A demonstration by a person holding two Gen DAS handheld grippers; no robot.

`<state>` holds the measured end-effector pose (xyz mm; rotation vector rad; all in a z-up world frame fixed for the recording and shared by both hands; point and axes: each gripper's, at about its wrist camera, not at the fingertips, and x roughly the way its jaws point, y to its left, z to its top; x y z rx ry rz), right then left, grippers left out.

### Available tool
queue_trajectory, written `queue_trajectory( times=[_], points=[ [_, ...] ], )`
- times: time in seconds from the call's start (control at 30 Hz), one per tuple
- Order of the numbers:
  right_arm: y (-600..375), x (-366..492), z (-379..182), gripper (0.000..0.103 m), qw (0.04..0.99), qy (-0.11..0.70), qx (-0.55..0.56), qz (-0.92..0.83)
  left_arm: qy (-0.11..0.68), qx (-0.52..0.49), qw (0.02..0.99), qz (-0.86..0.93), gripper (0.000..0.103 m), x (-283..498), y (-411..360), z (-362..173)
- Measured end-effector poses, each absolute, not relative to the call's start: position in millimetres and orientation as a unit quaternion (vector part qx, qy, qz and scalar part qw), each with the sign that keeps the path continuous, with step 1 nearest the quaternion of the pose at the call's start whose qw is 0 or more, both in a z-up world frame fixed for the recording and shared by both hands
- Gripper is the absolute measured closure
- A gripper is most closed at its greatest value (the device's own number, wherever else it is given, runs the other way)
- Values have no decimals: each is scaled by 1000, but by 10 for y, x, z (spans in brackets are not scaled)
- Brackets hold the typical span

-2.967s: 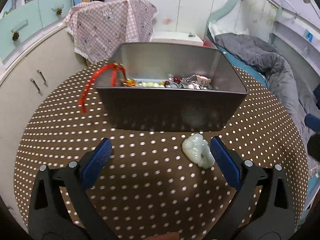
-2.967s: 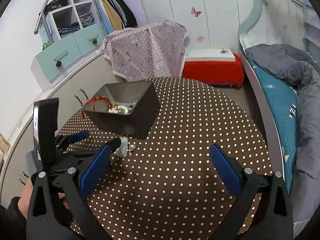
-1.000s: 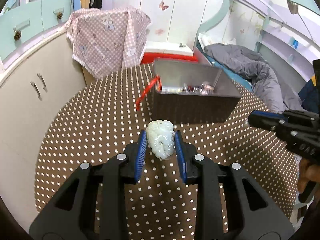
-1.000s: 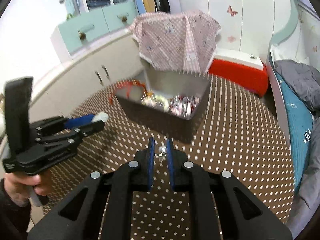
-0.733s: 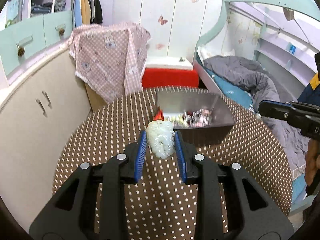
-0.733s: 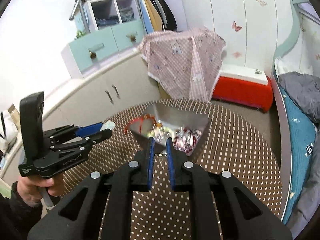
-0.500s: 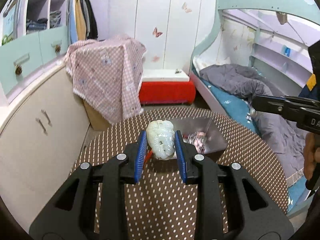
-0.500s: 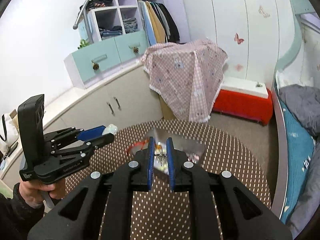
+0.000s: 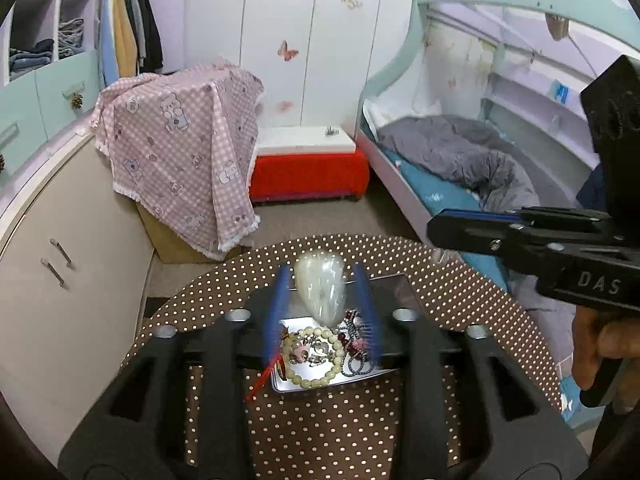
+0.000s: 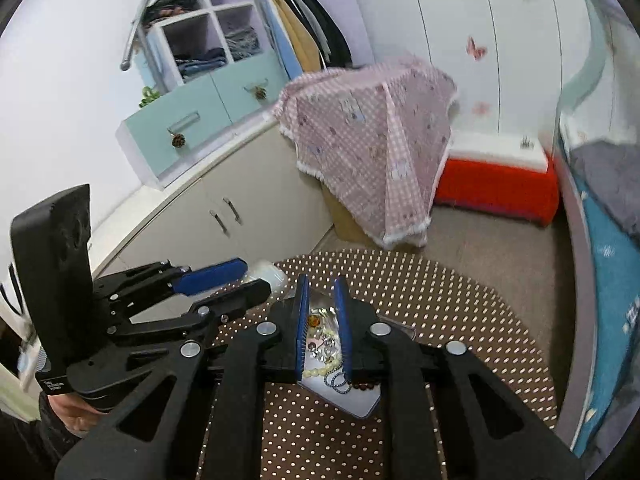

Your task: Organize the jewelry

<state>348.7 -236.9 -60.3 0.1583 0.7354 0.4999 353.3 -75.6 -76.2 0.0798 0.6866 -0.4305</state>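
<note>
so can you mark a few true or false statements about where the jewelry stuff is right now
1. The pale jade pendant sits between the left gripper fingers. True.
2. The metal box is empty. False: it holds a pale bead bracelet and other mixed jewelry.
3. The box stands on the brown polka-dot table. True.
4. The pink checked cloth lies on the bed. False: it is draped over something boxy beside the cabinet, and the bed carries a grey blanket.
5. The right gripper is spread wide open. False: its blue pads stand close together with only a narrow gap.
</note>
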Motion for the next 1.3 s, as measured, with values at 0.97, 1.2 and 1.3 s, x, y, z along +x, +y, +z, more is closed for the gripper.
queue_trajectory(
  times=[0.97,1.2,1.3],
  points=[
    [-2477,2226,-88,8,952,249,93,148,202,33,976,-76,6,2125,-263,-58],
    [-2488,1618,-85,8,968,216,76,105,173,31,982,-64,6,1603,-280,9],
    [-2489,1390,-97,8,973,206,68,74,164,28,984,-60,6,1420,-279,23]
  ],
)
